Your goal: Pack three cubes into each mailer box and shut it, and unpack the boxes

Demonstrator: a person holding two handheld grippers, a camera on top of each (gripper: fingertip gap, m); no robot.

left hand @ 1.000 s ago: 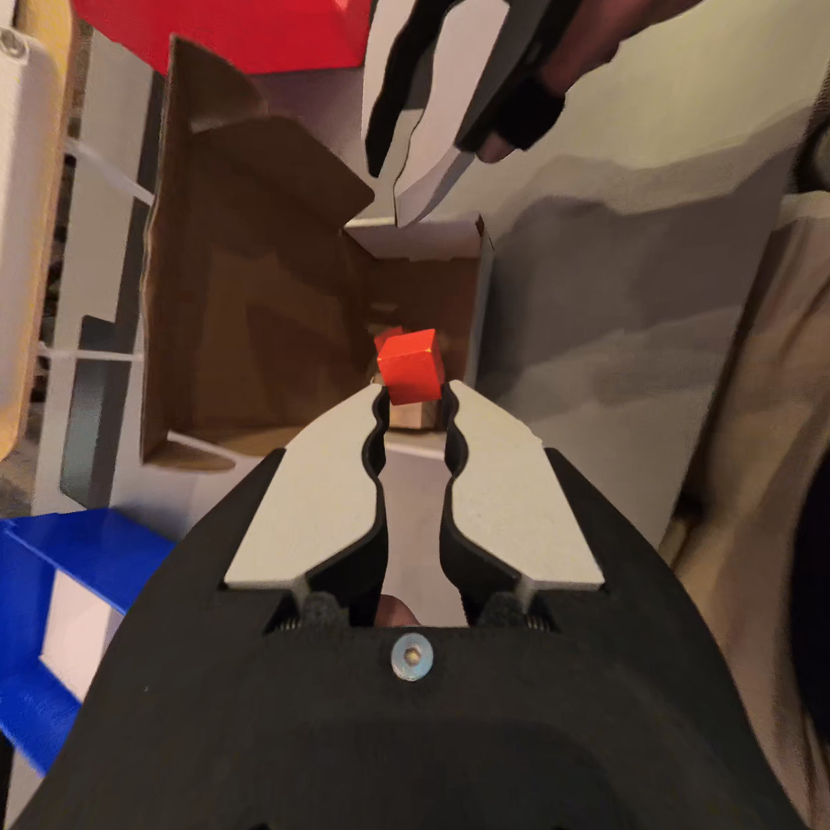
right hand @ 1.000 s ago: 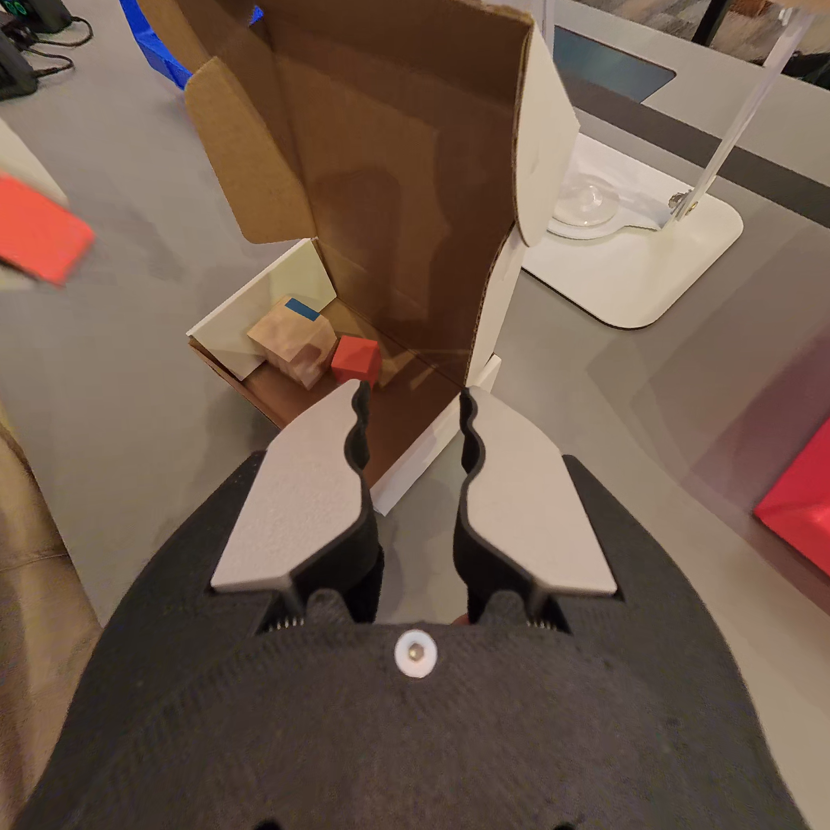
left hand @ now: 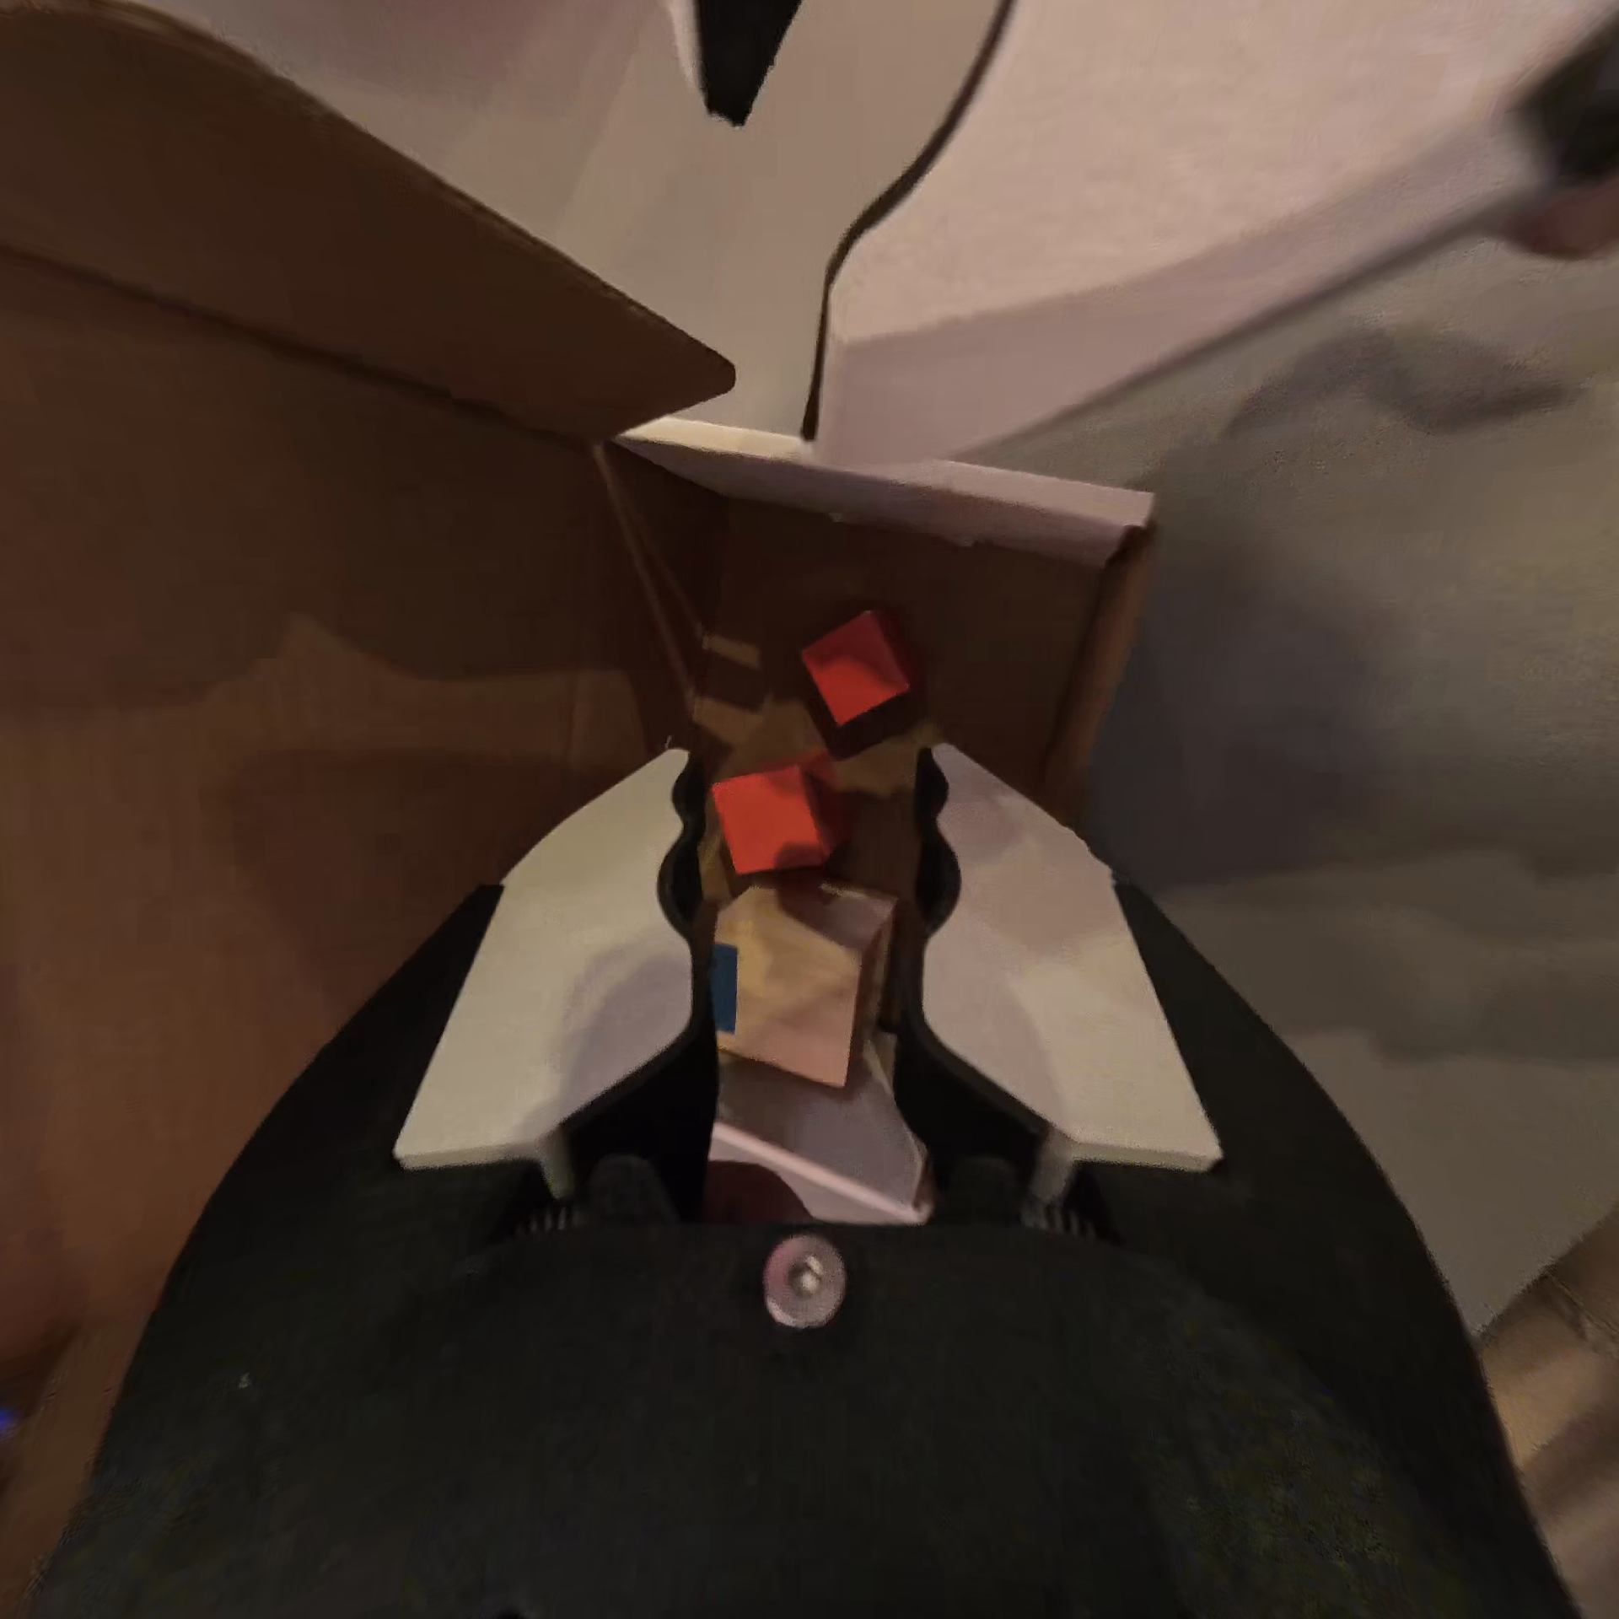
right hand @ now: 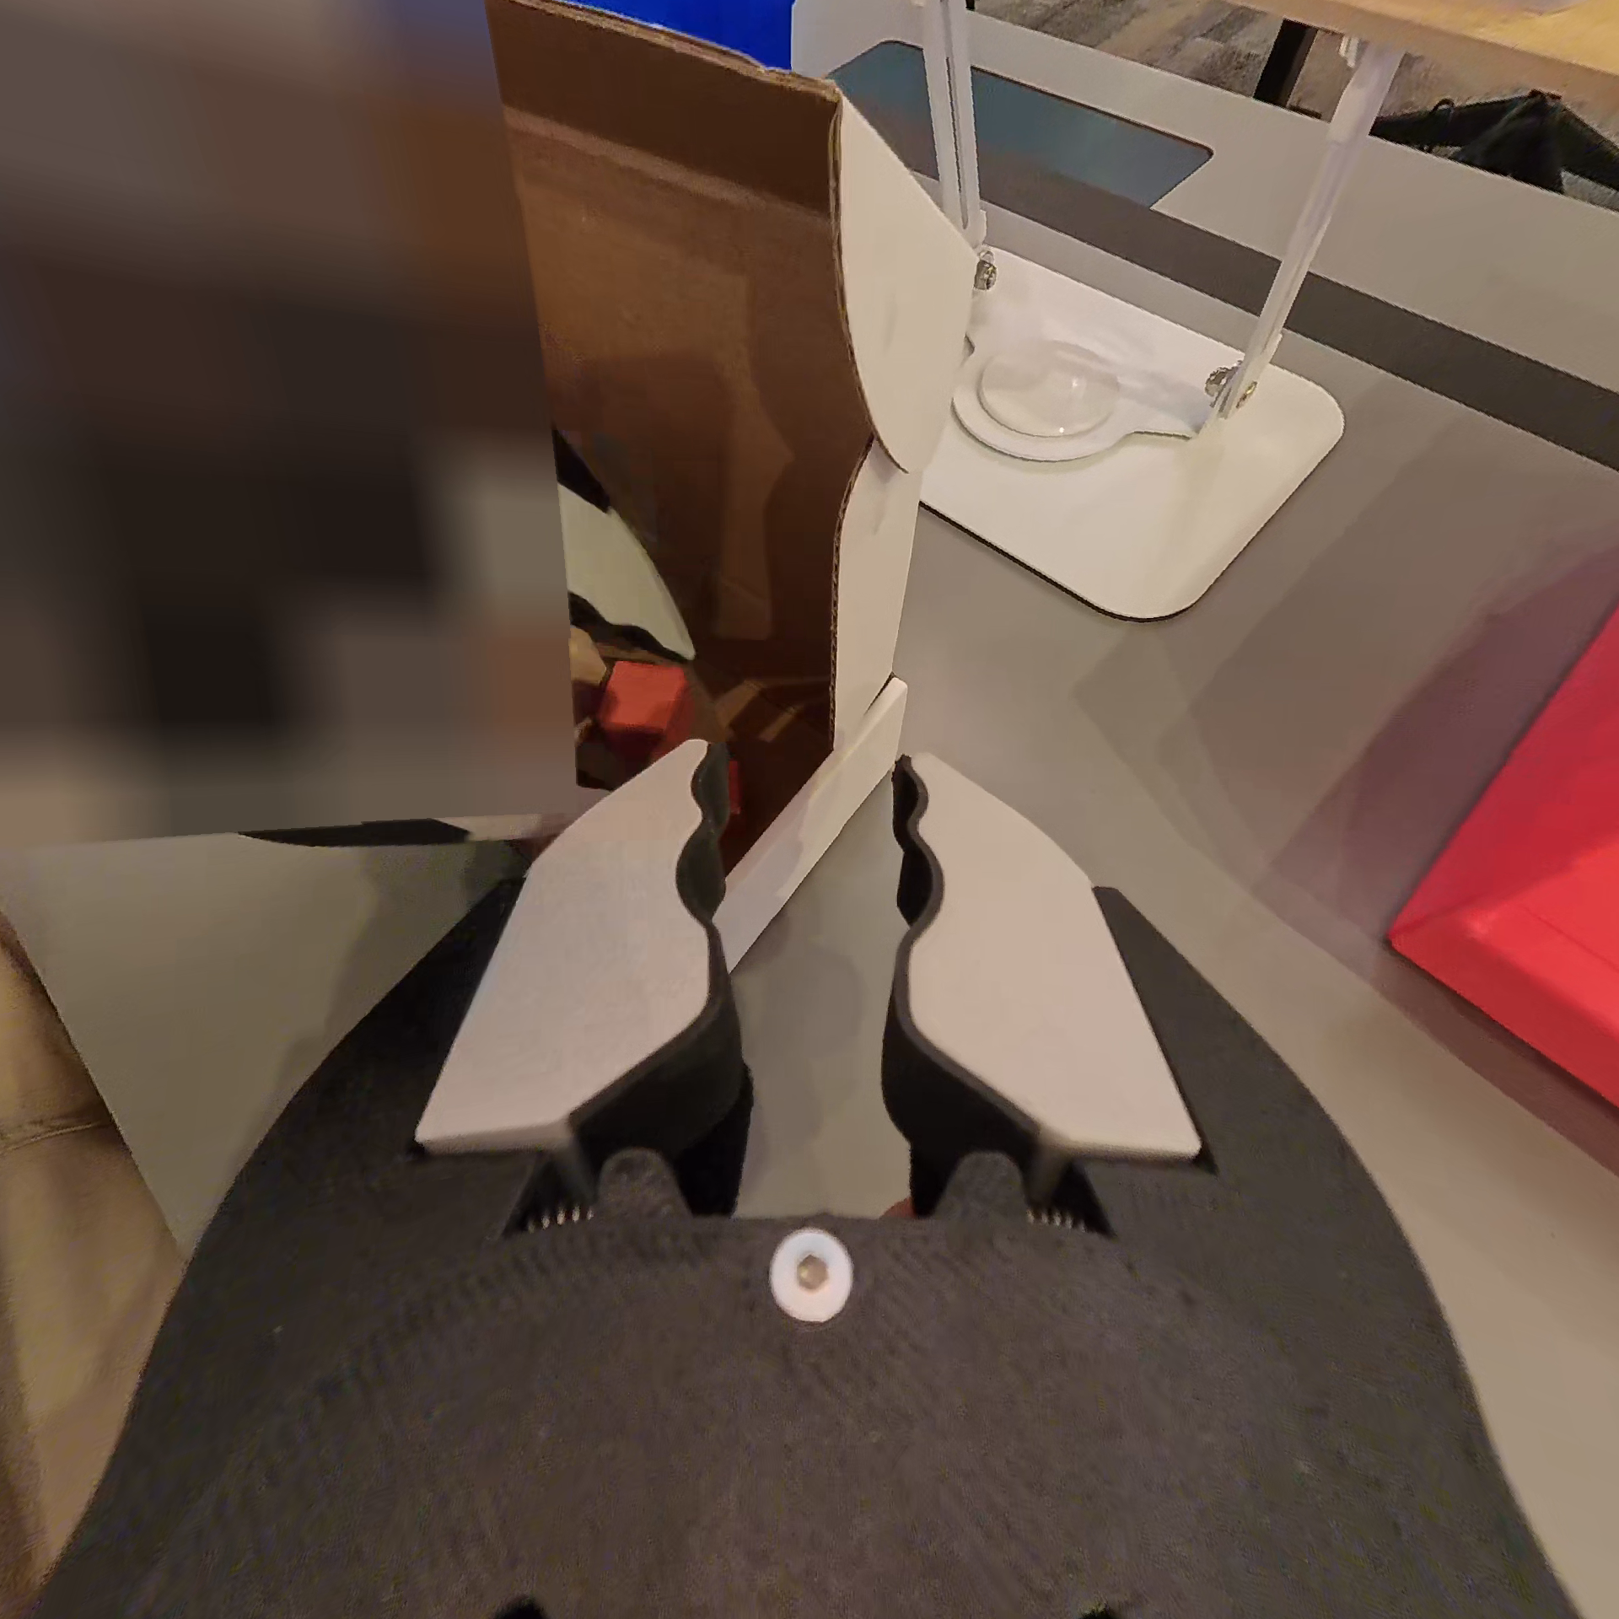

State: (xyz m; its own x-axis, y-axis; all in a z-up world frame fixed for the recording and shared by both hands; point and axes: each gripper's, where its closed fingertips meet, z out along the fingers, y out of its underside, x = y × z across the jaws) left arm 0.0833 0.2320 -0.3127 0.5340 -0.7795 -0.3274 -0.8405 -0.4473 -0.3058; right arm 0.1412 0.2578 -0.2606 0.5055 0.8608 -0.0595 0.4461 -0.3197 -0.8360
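Observation:
The mailer box, white outside and brown inside, stands open with its lid (left hand: 307, 613) upright; the lid also shows in the right wrist view (right hand: 683, 350). Inside lie a red cube (left hand: 771, 819), a second red cube (left hand: 858, 679) and a wooden cube with a blue face (left hand: 797, 990). My left gripper (left hand: 806, 780) is open, low inside the box, with the nearer red cube loose between its tips. My right gripper (right hand: 810, 788) is open and empty, its tips either side of the box's white front wall (right hand: 823, 841). One red cube (right hand: 644, 710) shows past it.
A white stand base (right hand: 1139, 491) with clear rods sits on the grey table behind the box. A red bin (right hand: 1533, 920) lies at the right. A blue bin edge (right hand: 692, 22) shows behind the lid. Beige cloth is at the lower left. Tip to tip, the grippers are about 8 cm apart.
My left gripper has gone down into the box and opened, letting go of the red cube, which now lies in the box. My right gripper has moved closer to the box's front wall.

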